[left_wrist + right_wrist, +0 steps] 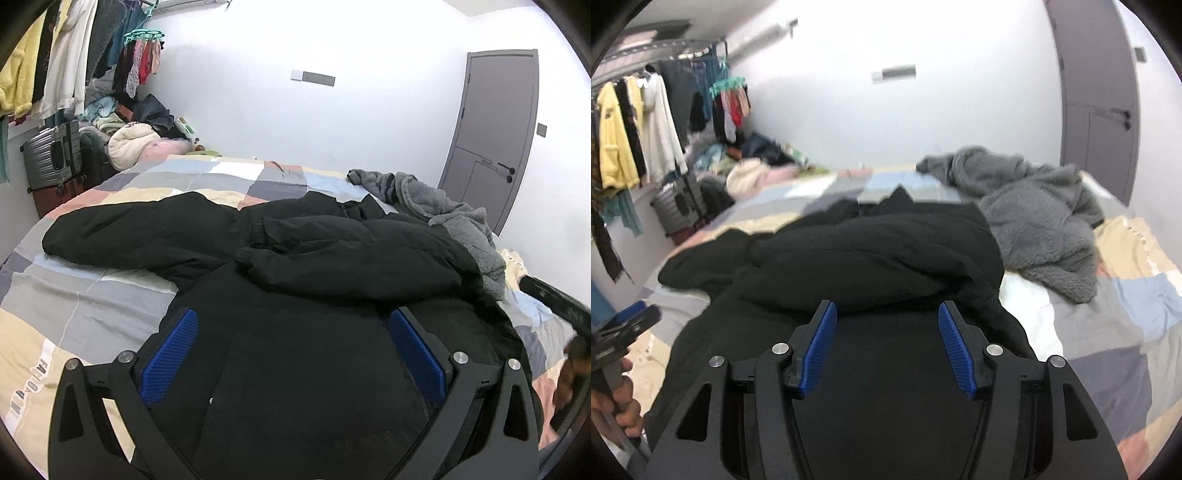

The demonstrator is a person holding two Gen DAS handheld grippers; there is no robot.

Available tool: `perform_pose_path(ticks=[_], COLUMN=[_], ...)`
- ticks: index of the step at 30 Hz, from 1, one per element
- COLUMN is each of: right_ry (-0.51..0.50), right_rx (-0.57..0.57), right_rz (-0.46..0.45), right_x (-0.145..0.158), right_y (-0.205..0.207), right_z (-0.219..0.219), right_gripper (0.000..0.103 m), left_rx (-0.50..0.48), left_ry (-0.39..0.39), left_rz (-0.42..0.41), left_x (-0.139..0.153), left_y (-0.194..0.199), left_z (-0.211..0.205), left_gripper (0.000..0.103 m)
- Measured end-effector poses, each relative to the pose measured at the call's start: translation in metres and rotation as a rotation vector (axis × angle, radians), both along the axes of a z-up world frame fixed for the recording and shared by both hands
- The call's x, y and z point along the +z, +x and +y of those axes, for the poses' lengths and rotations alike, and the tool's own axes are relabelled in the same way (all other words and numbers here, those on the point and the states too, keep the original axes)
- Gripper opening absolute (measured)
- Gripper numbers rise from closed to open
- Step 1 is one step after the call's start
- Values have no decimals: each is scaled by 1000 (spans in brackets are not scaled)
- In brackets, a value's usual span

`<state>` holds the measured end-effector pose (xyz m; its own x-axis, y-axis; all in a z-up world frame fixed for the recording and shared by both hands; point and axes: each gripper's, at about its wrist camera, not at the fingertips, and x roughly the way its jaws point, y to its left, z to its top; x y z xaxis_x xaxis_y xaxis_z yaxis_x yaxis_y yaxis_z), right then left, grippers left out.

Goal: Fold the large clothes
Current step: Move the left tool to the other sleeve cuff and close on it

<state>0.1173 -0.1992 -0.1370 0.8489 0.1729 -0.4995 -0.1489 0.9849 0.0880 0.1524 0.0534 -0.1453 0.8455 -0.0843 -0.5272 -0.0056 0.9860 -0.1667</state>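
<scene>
Left wrist view, left to right: hanging clothes (55, 55) on a rail at the upper left, among them a yellow fleece and a white top; below them a grey suitcase (51, 155) and a heap of mixed laundry (136, 136) in the room's corner. The bed (74, 295), under a patchwork cover of grey, beige, pale blue and pink blocks, fills the middle. The black jacket (295, 266) lies spread across the bed, one sleeve stretched out to the left and the other folded over the body. The left gripper (293, 332) hovers over the jacket's near part, its blue-padded fingers (170, 354) spread wide and released, with nothing between them. A grey fleece garment (443, 206) lies crumpled at the jacket's right edge, touching it. A grey door (495, 129) stands in the white wall at the far right.

Right wrist view, somewhat blurred, left to right: the left gripper (631, 317) shows at the left edge, gripped by a hand (624, 402). The hanging clothes (639, 129) line the left wall. The black jacket (868, 251) lies in the middle of the bed (1126, 314), bunched in a thick fold. The right gripper (886, 321) sits just short of that fold, above the jacket's near panel, its fingers (820, 350) parted and released, holding nothing. The grey fleece garment (1034, 214) lies to the right, beside the jacket. The door (1097, 92) closes the scene
</scene>
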Motion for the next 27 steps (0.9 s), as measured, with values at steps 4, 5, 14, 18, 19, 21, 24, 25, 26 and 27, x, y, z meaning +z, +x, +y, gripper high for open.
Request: perform_pose_path(ticks=[4, 5, 14, 18, 19, 21, 24, 25, 26, 27], right_ry=[7, 16, -26, -29, -35, -33, -2, 8, 13, 12], right_rx=[17, 24, 66, 82, 83, 82, 82, 77, 70, 64], right_rz=[-32, -32, -64, -54, -48, -40, -25, -21, -18, -15], right_x=[4, 4, 3, -1, -2, -4, -6, -7, -7, -8], right_y=[-33, -40, -70, -69, -67, -67, -67, -67, -67, -66], right_z=[11, 12, 29, 33, 33, 34, 29, 27, 26, 25], right_gripper=[61, 61, 65, 68, 69, 71, 72, 72, 72, 72], left_rx=[7, 8, 24, 77, 90, 117, 198, 215, 226, 247], left_ry=[-14, -17, 19, 37, 28, -18, -87, -115, -142, -172], left_rz=[-12, -13, -11, -31, -29, -5, 26, 38, 50, 68], left_x=[3, 2, 1, 12, 14, 18, 17, 15, 11, 5], left_y=[-1, -1, 11, 31, 37, 55, 75, 81, 87, 93], left_z=[5, 5, 10, 30, 39, 68, 116, 133, 152, 177], left_gripper=[103, 103, 103, 103, 103, 103, 103, 103, 103, 103])
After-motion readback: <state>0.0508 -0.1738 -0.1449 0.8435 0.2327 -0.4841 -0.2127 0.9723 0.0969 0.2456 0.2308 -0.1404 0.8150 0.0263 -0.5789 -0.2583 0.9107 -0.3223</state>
